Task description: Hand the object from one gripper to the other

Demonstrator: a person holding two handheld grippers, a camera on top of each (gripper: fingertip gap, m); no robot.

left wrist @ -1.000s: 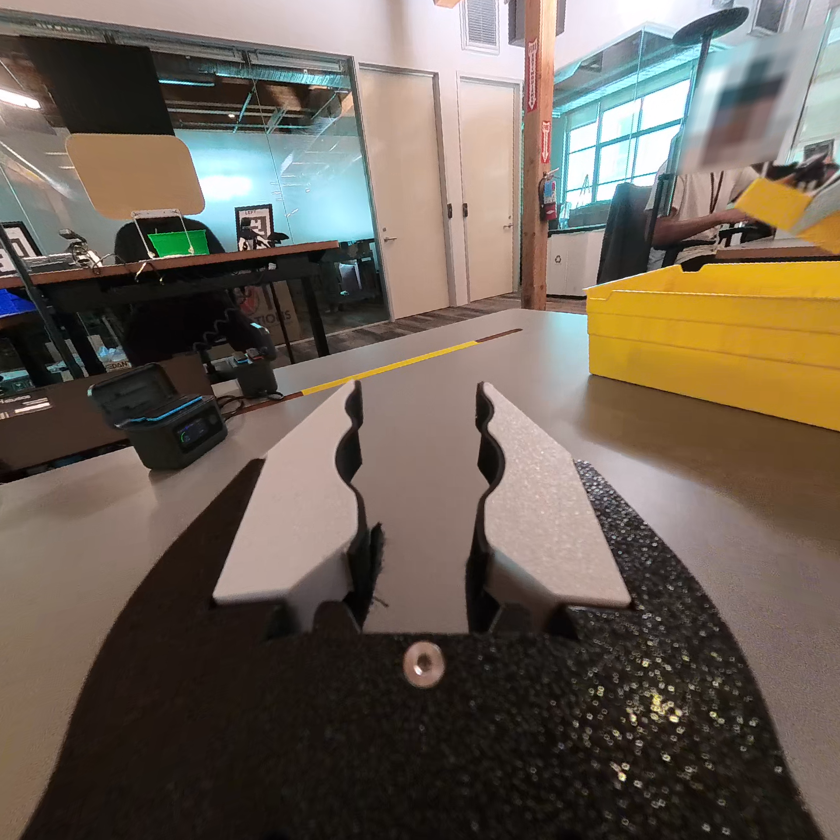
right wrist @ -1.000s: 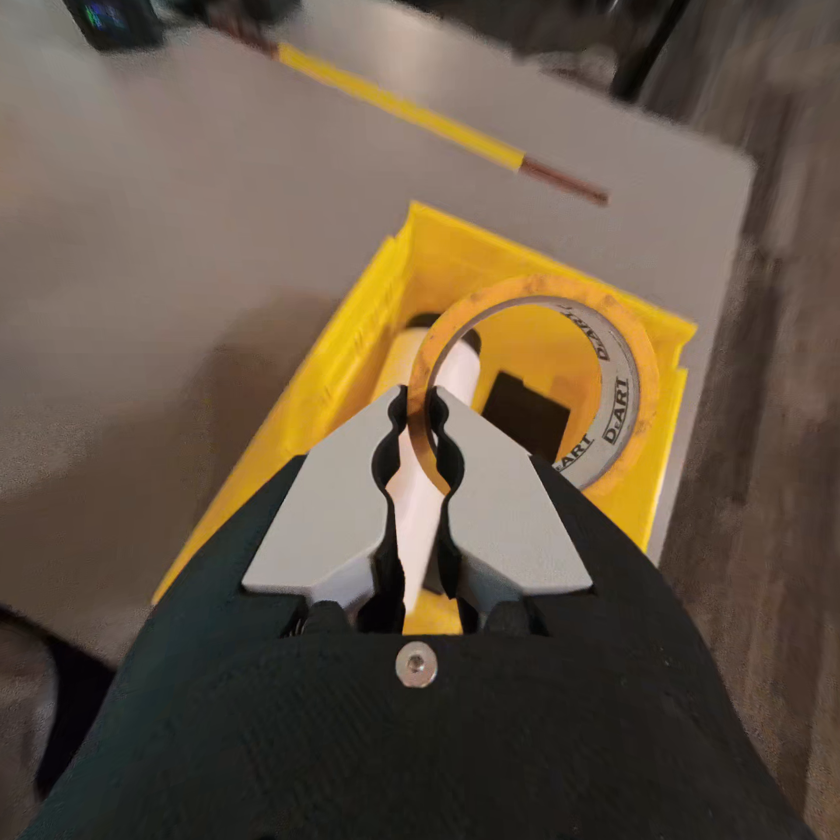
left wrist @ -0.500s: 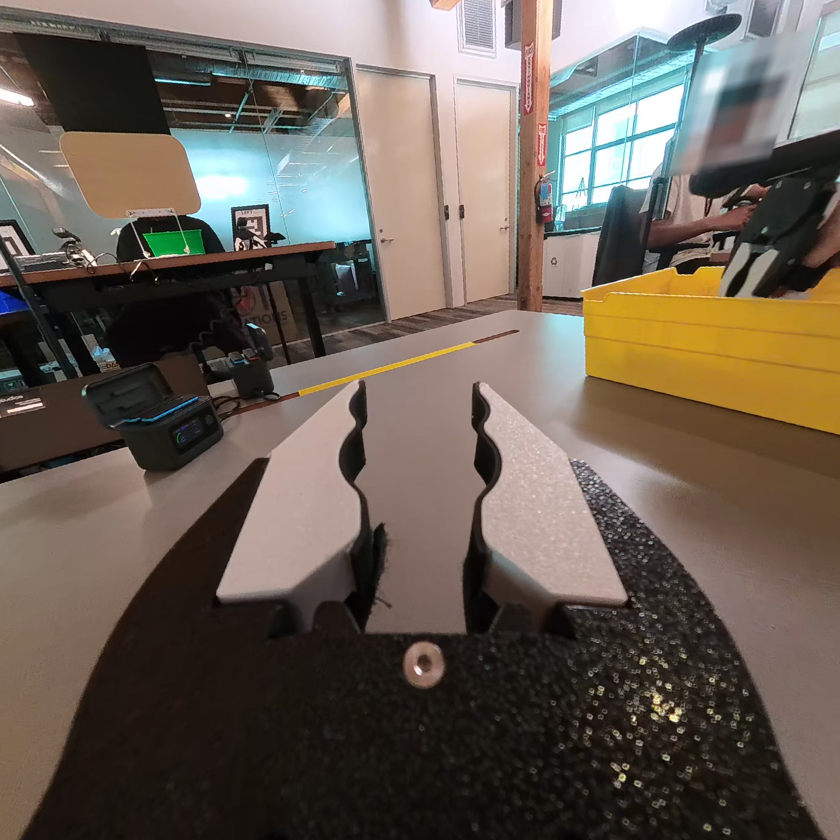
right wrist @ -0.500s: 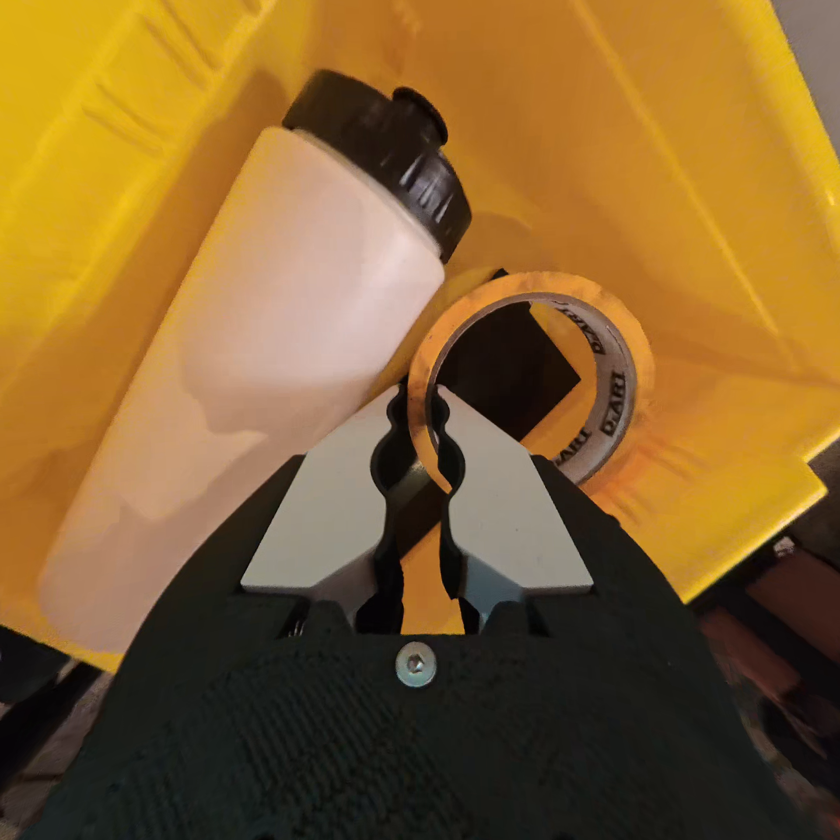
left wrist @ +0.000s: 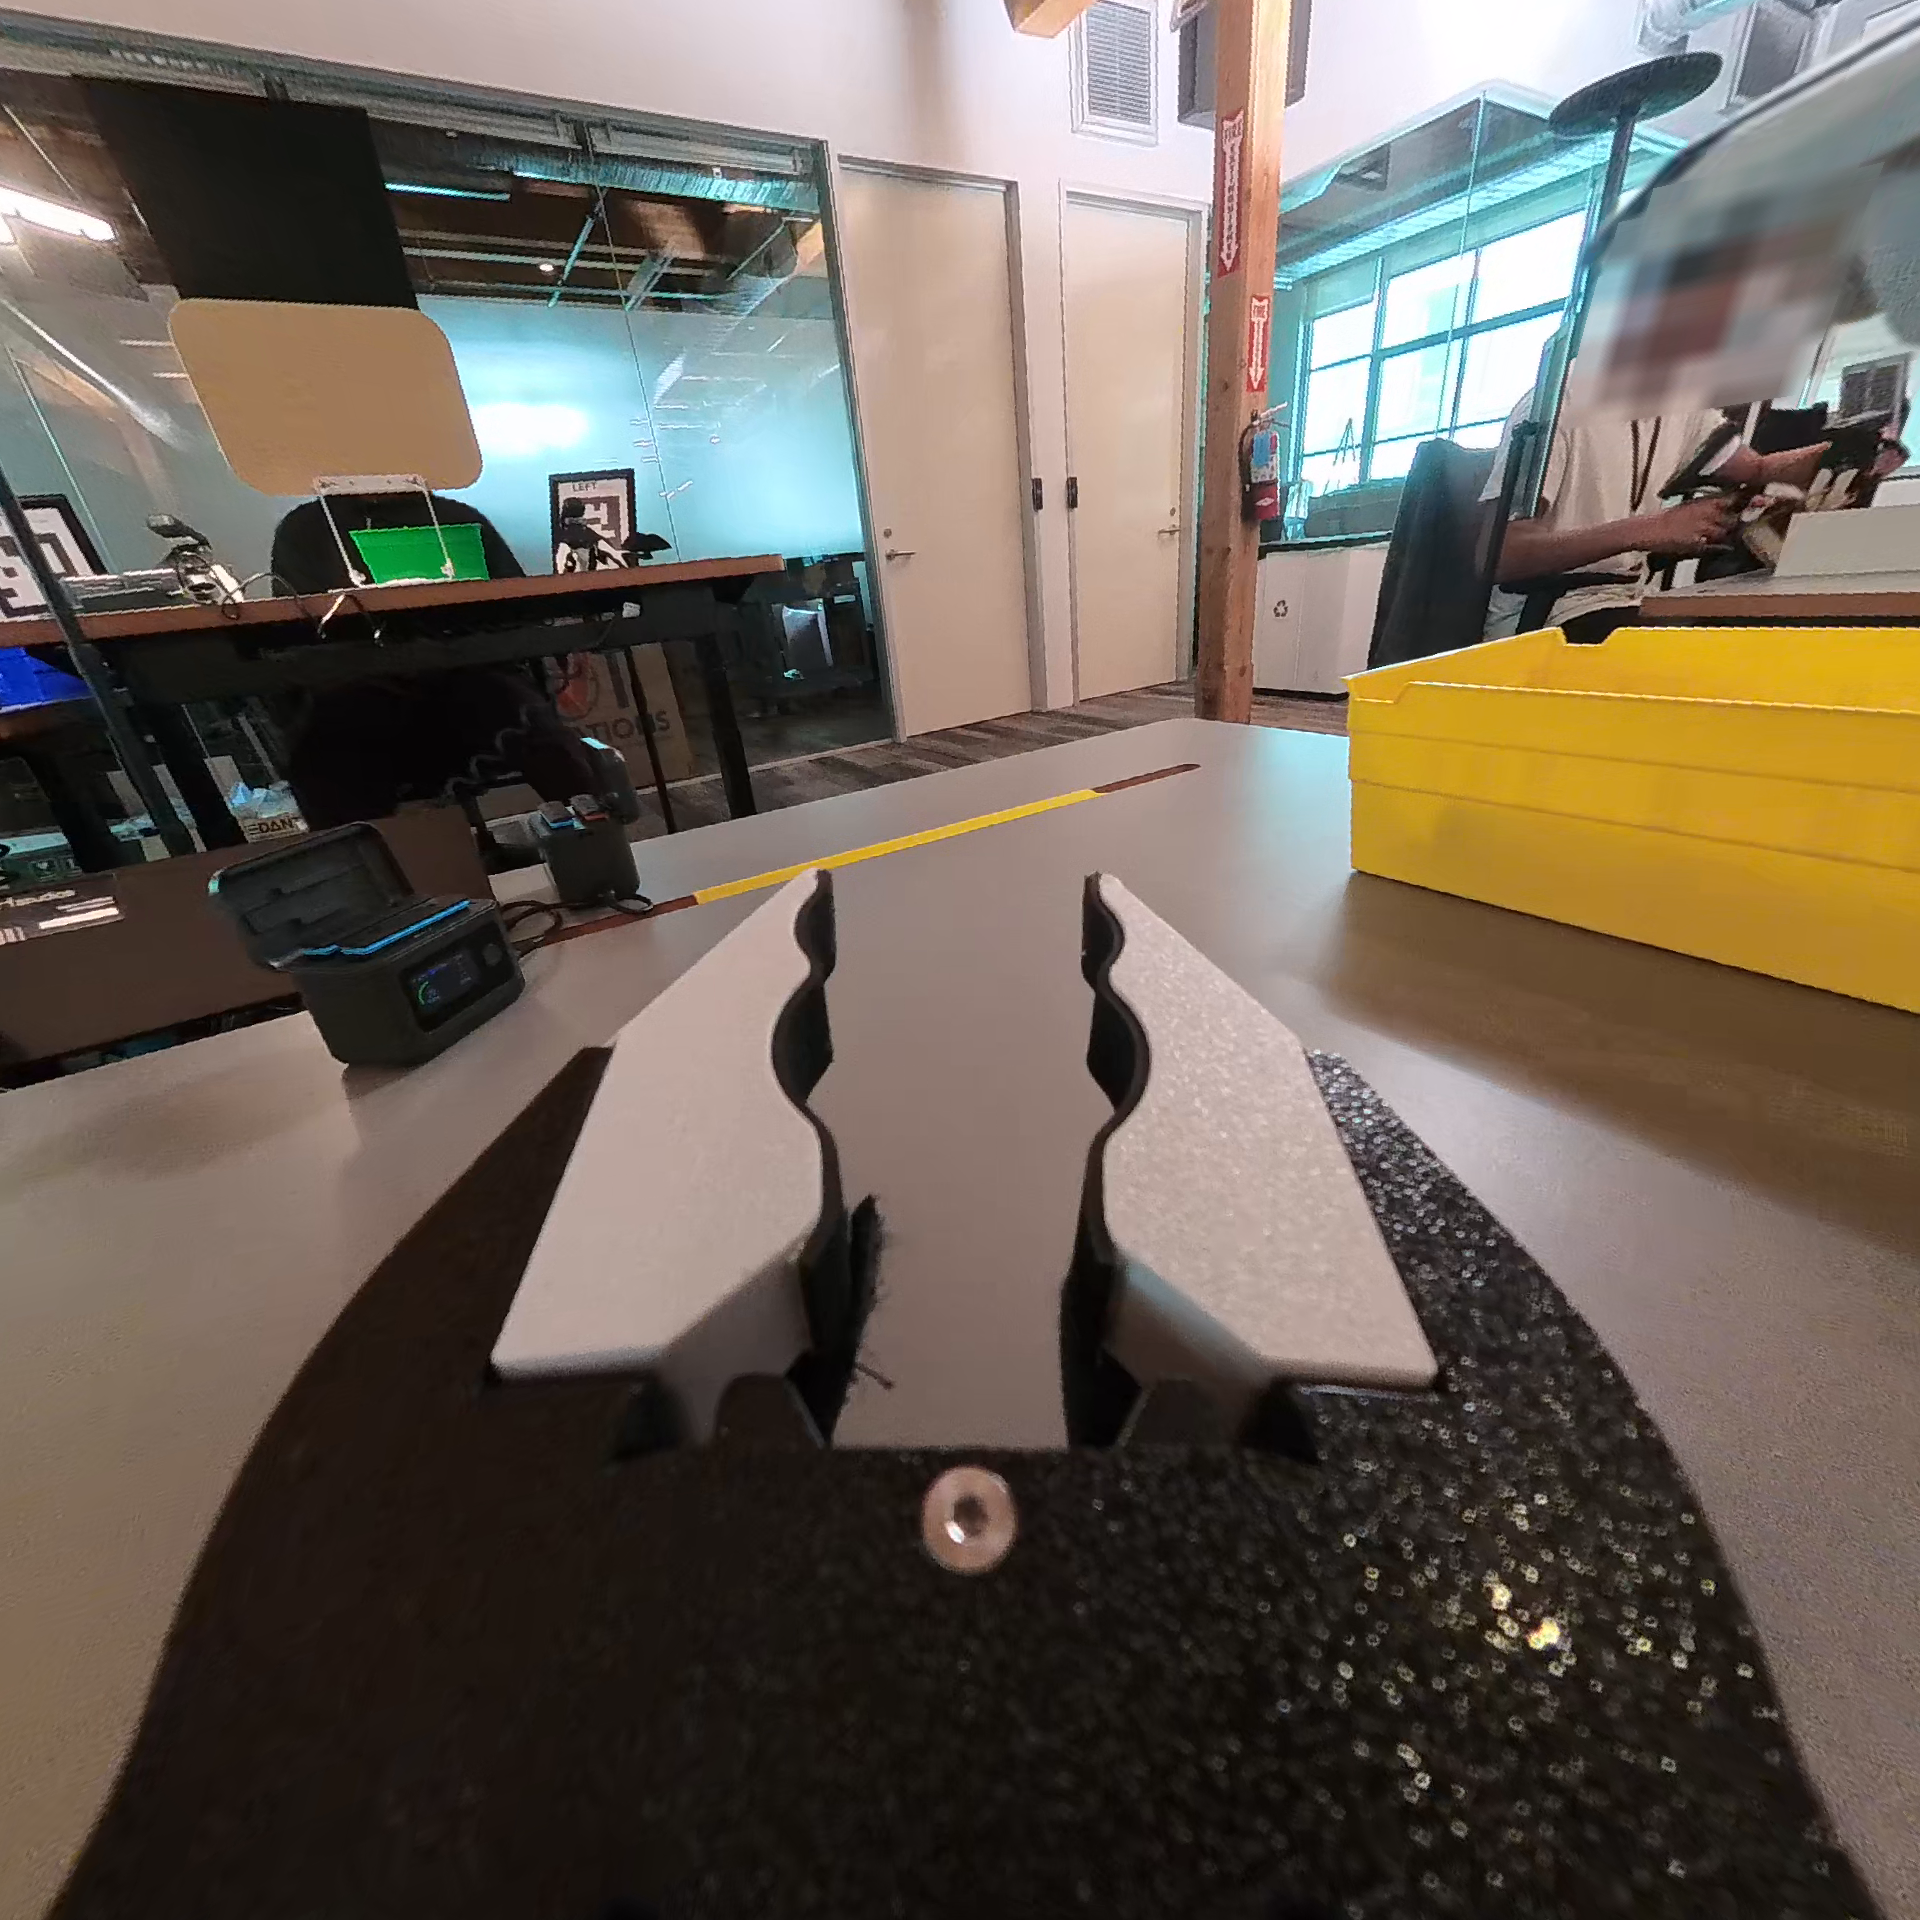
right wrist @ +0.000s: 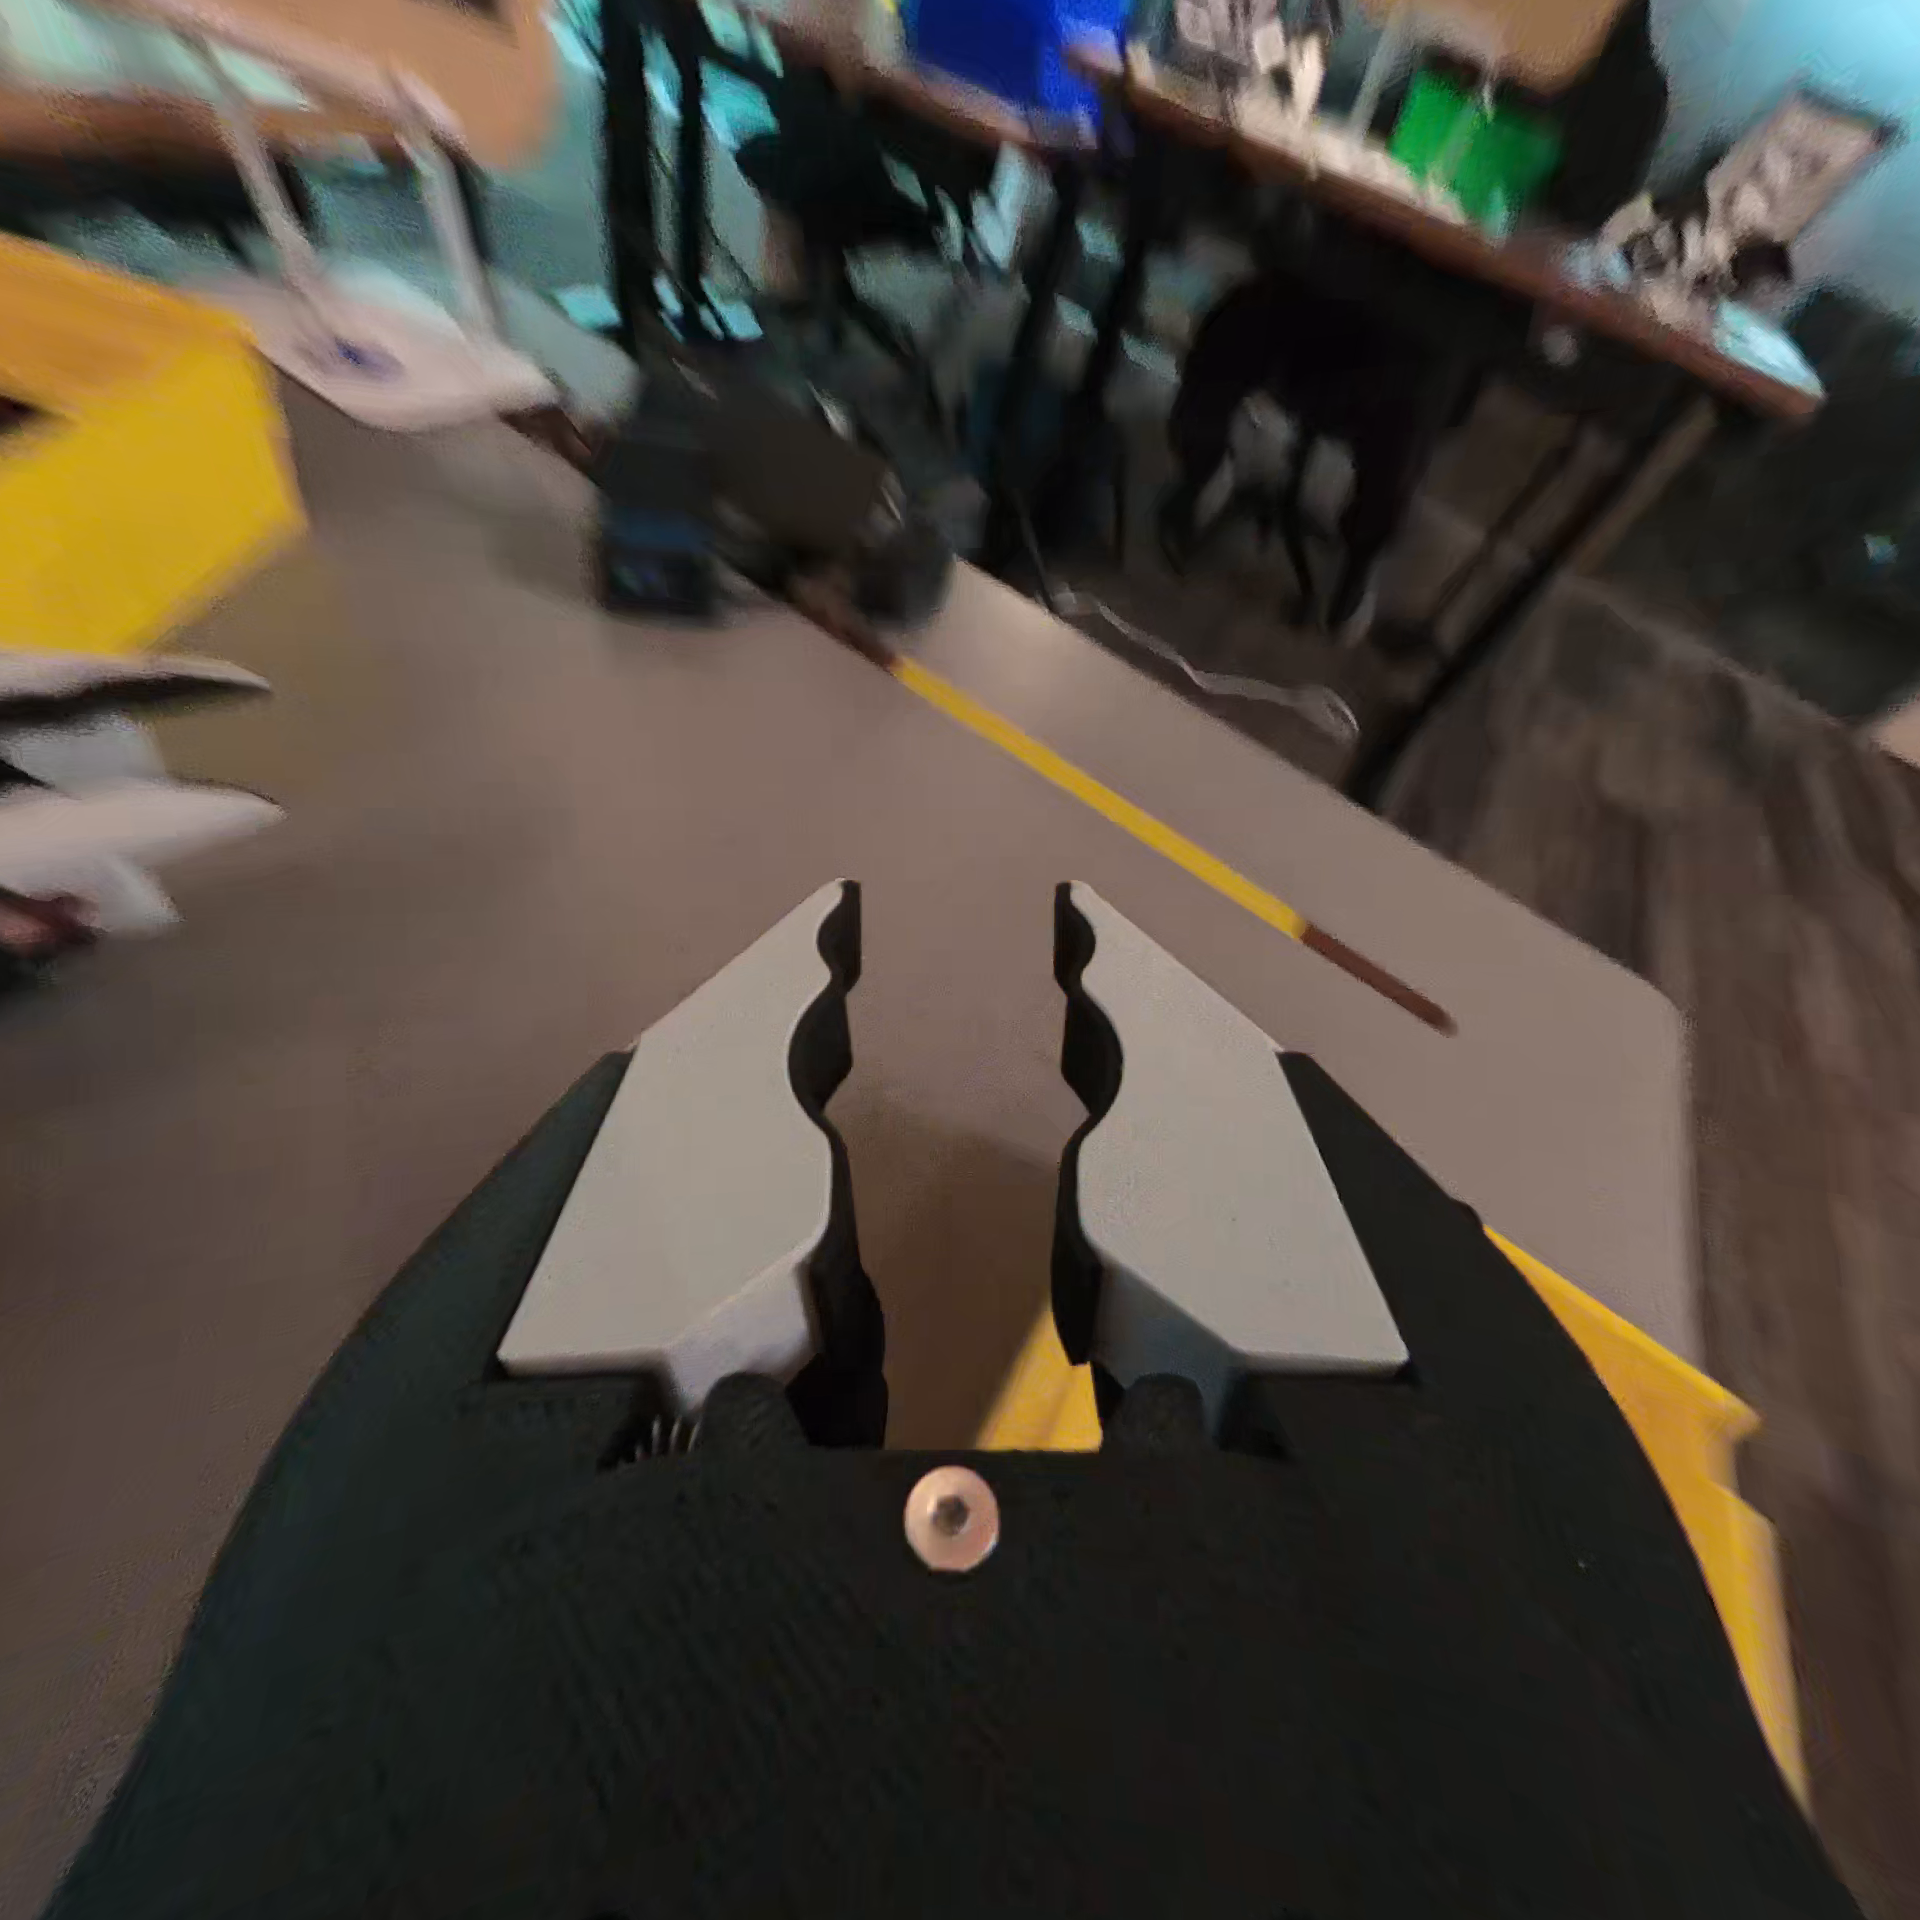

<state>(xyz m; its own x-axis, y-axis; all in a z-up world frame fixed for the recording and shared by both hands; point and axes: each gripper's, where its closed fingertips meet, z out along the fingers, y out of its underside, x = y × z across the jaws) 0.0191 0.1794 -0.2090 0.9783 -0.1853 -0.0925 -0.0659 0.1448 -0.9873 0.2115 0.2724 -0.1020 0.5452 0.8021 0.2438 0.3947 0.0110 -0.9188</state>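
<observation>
Standing parted and empty, left gripper (left wrist: pixel 956 894) and right gripper (right wrist: pixel 956 899); advise re-gripping from the yellow bin (left wrist: pixel 1621 790), far right, squarely.

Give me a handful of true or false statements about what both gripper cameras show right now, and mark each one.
1. The right gripper is clamped on a roll of tape. False: its jaws are apart with nothing between them.
2. The left gripper is open and empty. True.
3. A yellow bin sits on the grey table to the right of the left gripper. True.
4. The strip along the table is green. False: it is yellow with a brown end.
5. A small dark case with its lid up stands on the table, left of the left gripper. True.
6. The left gripper rests inside the bin. False: it is over bare tabletop, apart from the bin.
</observation>
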